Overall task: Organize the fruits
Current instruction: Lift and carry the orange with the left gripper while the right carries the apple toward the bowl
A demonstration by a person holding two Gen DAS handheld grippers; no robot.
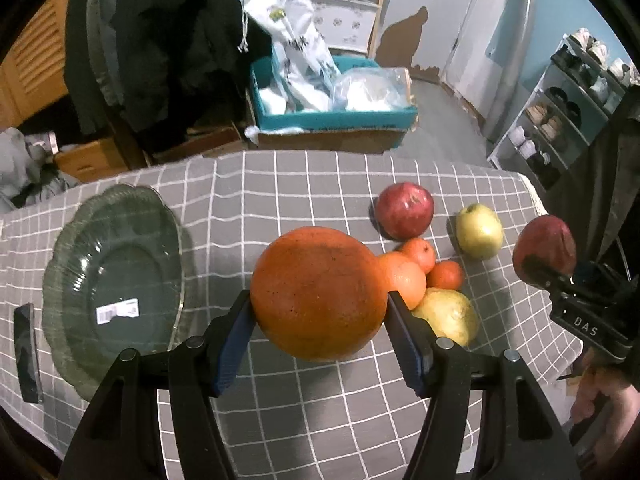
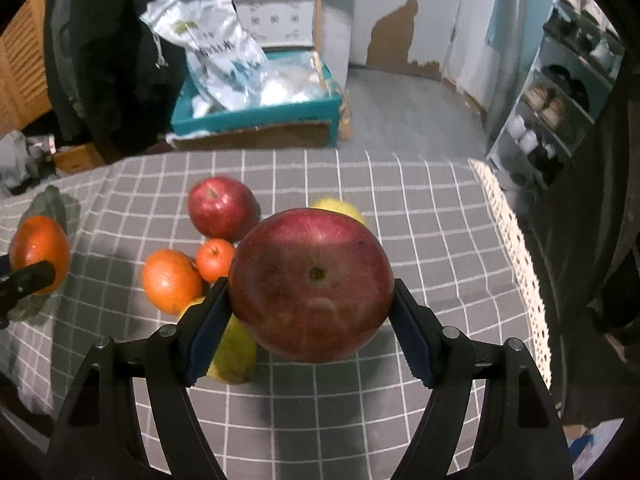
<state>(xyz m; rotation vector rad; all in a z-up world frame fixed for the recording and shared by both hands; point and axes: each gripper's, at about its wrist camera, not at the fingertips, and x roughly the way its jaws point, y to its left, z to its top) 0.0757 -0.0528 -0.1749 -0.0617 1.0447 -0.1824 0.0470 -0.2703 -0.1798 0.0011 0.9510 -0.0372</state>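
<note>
My left gripper (image 1: pixel 319 296) is shut on a big orange (image 1: pixel 318 294) and holds it above the grey checked cloth, just right of a green glass plate (image 1: pixel 60 264). My right gripper (image 2: pixel 311 284) is shut on a red apple (image 2: pixel 312 284), also lifted off the table. Below them a cluster lies on the cloth: a second red apple (image 1: pixel 405 210), a yellow-green apple (image 1: pixel 479 231), an orange (image 1: pixel 406 280), two tangerines (image 1: pixel 418 254) and a yellow fruit (image 1: pixel 450 316). From the left wrist view, the right gripper's apple (image 1: pixel 544 252) hangs at the far right.
A dark flat object (image 1: pixel 28 352) lies left of the plate. Behind the table stands a cardboard box (image 1: pixel 332 120) with plastic bags. A shoe rack (image 1: pixel 560 120) is at the right. The cloth's lace-trimmed right edge (image 2: pixel 516 248) marks the table's side.
</note>
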